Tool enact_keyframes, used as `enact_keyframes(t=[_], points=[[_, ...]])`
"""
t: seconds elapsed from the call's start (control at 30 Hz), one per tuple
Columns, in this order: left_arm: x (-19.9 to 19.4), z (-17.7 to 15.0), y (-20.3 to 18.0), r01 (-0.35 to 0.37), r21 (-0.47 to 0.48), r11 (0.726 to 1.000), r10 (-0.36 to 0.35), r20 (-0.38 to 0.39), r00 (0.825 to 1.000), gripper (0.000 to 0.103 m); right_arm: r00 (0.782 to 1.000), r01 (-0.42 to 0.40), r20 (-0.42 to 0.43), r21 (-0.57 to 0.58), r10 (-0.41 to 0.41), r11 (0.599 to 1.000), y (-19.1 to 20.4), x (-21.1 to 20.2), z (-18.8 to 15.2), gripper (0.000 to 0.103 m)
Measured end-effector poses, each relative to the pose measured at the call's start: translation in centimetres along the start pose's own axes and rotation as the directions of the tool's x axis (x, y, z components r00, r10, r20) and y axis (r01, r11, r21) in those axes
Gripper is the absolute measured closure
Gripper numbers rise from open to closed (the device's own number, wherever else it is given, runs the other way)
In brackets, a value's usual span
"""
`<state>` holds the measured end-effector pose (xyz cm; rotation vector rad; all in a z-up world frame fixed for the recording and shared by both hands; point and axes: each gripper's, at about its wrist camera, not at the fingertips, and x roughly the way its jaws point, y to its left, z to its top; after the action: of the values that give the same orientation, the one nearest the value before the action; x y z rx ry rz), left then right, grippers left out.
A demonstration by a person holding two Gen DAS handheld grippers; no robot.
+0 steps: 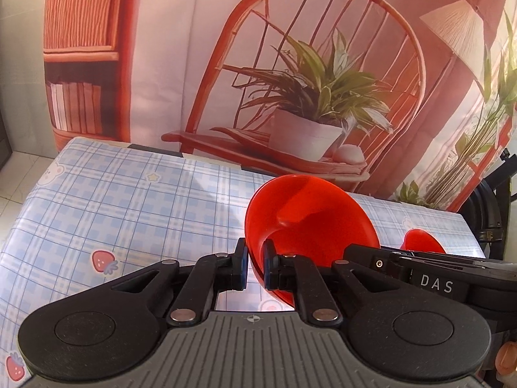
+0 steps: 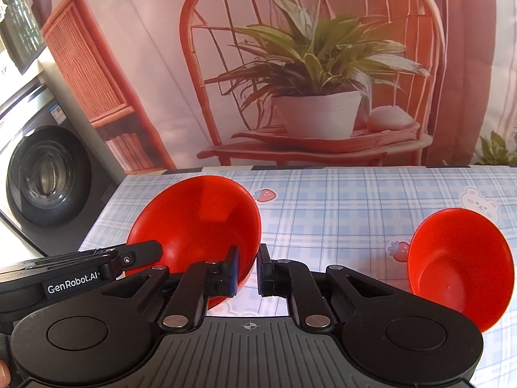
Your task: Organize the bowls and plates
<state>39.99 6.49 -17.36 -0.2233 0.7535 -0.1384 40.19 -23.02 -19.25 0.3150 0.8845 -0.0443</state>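
Both grippers pinch the rim of one large red plastic bowl (image 1: 310, 223), tilted above the blue plaid tablecloth (image 1: 129, 200). The left gripper (image 1: 255, 266) clamps its near rim; the right gripper (image 2: 248, 270) clamps the rim's other side. A smaller red plastic bowl (image 2: 458, 268) stands tilted to the right of the large bowl.

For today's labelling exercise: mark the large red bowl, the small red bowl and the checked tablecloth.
large red bowl (image 2: 200, 223): right wrist view, inner wall.
small red bowl (image 2: 458, 258): right wrist view, inside surface.
checked tablecloth (image 1: 129, 200): left wrist view, bare patch.
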Motion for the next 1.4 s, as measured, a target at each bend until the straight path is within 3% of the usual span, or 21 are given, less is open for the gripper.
enact_keyframes(t=[0.3,0.77,0.97,1.2,1.4], points=[[-5.5,-0.5,-3.5,-0.01,0.054,0.998,0.007,0.06,0.998,0.093,0.998,-0.017,0.064,-0.009,0.017,1.0,-0.3,-6.6,-0.8,0.093],[-11.0,-3.7,-10.1,0.046,0.128,0.991,-0.055,0.064,0.996,0.09,0.989,-0.019,0.149,0.012,0.017,1.0,-4.5,-17.0,-3.5,0.094],[-12.0,-6.0,-13.7,0.113,0.166,0.98,-0.117,0.019,0.993,0.087,0.987,0.001,0.162,0.032,-0.006,0.999,-8.1,-21.0,-5.1,0.094],[-10.5,-8.9,-17.8,0.208,0.198,0.958,-0.197,-0.077,0.977,0.086,0.987,0.056,0.147,0.06,-0.065,0.997,-12.2,-24.0,-7.3,0.094],[-9.3,-11.6,-20.0,0.251,0.237,0.939,-0.215,-0.166,0.962,0.086,0.991,0.079,0.101,0.116,-0.091,0.99,-15.3,-25.0,-10.5,0.094]])
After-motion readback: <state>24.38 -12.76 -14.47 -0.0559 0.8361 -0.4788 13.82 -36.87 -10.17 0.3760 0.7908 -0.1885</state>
